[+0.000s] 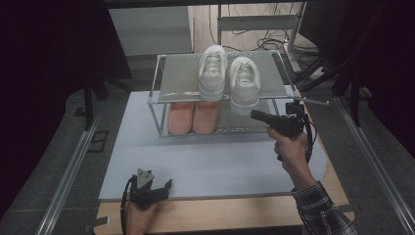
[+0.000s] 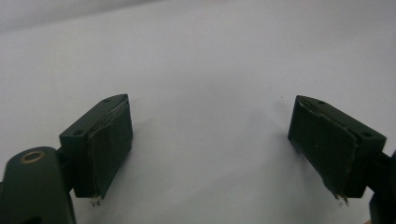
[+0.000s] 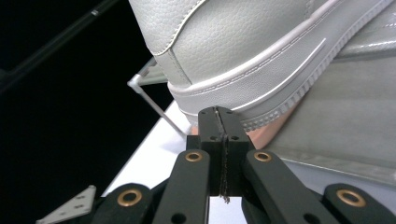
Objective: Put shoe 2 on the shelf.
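Sneaker, the right one of a white pair, sat on the rack's top shelf, heel overhanging toward me. It looked light, with a firm sole and softer pebbled upper; the heel seemed the best hold. My right gripper was pinched together, empty, at that heel. Left sneaker crowded alongside; pink shoes sat below. My left gripper rested spread apart on the bench.

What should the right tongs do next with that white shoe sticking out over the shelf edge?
Probably nudge it back. The right tongs are shut, tips at the heel of the right white shoe, which overhangs the front edge of the top shelf, unlike its partner. A gentle push should seat it. The left tongs rest open on the table.
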{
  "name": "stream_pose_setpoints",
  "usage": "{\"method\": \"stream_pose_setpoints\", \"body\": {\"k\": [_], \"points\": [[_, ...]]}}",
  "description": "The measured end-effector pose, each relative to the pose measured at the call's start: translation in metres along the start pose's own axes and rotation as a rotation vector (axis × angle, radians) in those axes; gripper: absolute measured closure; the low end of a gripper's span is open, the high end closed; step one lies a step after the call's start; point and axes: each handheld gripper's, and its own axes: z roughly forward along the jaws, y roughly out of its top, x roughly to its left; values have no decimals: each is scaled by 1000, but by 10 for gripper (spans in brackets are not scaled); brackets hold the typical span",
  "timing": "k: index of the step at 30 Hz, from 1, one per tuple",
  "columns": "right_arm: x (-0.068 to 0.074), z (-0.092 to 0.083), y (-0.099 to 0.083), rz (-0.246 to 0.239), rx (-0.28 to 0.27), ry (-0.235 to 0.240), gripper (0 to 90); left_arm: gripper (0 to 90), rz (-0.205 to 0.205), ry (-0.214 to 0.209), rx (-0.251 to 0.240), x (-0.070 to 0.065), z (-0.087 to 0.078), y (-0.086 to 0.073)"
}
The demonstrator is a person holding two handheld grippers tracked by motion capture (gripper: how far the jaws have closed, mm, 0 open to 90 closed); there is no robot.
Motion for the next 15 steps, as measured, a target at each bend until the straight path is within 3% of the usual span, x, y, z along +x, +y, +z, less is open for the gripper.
{"method": "stream_pose_setpoints", "body": {"k": [11, 15], "points": [[-5, 19, 9, 5, -11, -32, 896, 139, 0, 1, 0, 0, 0, 0], [-7, 26, 12, 0, -16, -73, 896, 139, 0, 0, 0, 0, 0, 0]]}}
